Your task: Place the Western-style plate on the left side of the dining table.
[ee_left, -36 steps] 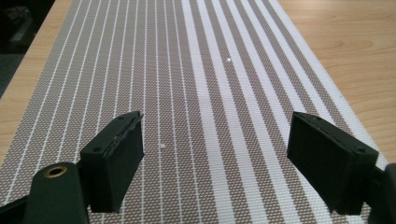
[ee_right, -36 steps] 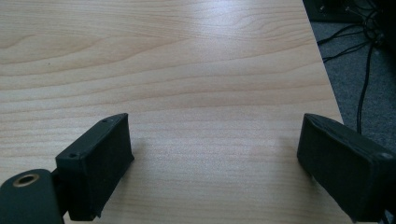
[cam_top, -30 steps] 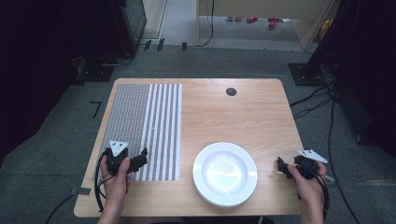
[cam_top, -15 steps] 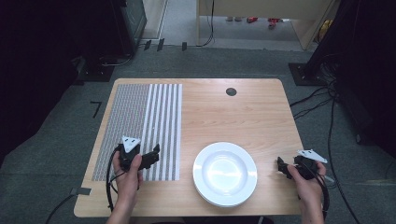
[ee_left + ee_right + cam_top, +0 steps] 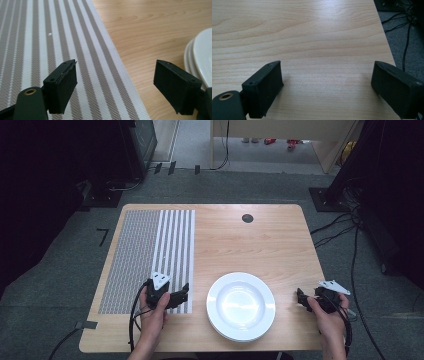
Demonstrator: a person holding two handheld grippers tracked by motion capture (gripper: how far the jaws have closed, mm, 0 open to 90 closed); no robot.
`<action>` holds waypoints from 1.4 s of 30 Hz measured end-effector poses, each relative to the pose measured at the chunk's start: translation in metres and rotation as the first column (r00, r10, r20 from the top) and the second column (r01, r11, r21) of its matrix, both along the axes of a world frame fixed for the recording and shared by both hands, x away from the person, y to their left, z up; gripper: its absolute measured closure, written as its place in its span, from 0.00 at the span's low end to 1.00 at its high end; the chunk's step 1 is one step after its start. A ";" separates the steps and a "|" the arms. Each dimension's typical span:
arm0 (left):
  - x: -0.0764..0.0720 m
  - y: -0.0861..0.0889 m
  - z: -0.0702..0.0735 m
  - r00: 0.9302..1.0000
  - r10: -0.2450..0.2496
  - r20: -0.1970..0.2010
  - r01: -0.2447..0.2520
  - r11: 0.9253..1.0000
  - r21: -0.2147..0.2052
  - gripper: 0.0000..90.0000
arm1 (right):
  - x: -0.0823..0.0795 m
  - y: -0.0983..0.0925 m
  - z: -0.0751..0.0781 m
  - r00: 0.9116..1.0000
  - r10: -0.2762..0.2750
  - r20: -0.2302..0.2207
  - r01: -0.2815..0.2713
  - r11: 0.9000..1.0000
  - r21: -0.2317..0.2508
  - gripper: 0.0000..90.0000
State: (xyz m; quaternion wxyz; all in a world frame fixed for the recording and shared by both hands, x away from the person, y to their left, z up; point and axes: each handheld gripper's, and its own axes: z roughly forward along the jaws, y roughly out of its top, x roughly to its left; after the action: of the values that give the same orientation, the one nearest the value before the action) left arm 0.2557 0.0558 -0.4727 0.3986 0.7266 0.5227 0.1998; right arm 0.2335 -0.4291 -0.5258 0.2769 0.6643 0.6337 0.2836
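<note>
Plates (image 5: 241,306): stack at table's near edge, between both tongs. Left gripper (image 5: 184,295) spread wide, over striped mat (image 5: 150,250), nearer, stack to its right. Right gripper (image 5: 301,298) spread, holding nothing.

The left hand (image 5: 152,307) reaches in from the near edge of the table, holding the left gripper (image 5: 184,295) with its jaws wide apart and pointing right. The right hand (image 5: 326,316) holds the right gripper (image 5: 300,297) near the right edge, its jaws also wide apart.
</note>
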 end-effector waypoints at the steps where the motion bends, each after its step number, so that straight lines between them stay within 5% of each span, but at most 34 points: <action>1: -0.001 -0.002 0.000 1.000 -0.009 0.001 0.009 1.000 0.004 0.21 | 0.000 0.000 0.000 1.000 0.000 0.000 0.000 1.000 0.000 0.11; 30: -0.022 -0.039 -0.002 0.988 -0.153 -0.011 0.153 0.987 -0.044 0.21 | 0.004 0.008 0.001 0.998 -0.066 -0.016 0.066 0.998 0.002 0.08; 35: -0.025 -0.042 -0.001 0.986 -0.164 -0.010 0.164 0.985 -0.056 0.21 | 0.002 0.019 0.007 0.996 -0.080 -0.031 0.080 0.997 -0.004 0.22; 42: -0.028 -0.045 0.000 0.983 -0.185 -0.008 0.184 0.979 -0.089 0.21 | -0.005 0.038 0.019 0.999 -0.022 0.032 0.021 1.000 0.021 0.30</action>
State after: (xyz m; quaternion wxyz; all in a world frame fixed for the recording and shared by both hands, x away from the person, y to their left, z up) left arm 0.2279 0.0110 -0.4728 0.4426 0.7553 0.4647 0.1329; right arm 0.2283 -0.3913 -0.5069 0.2834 0.6693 0.6190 0.2977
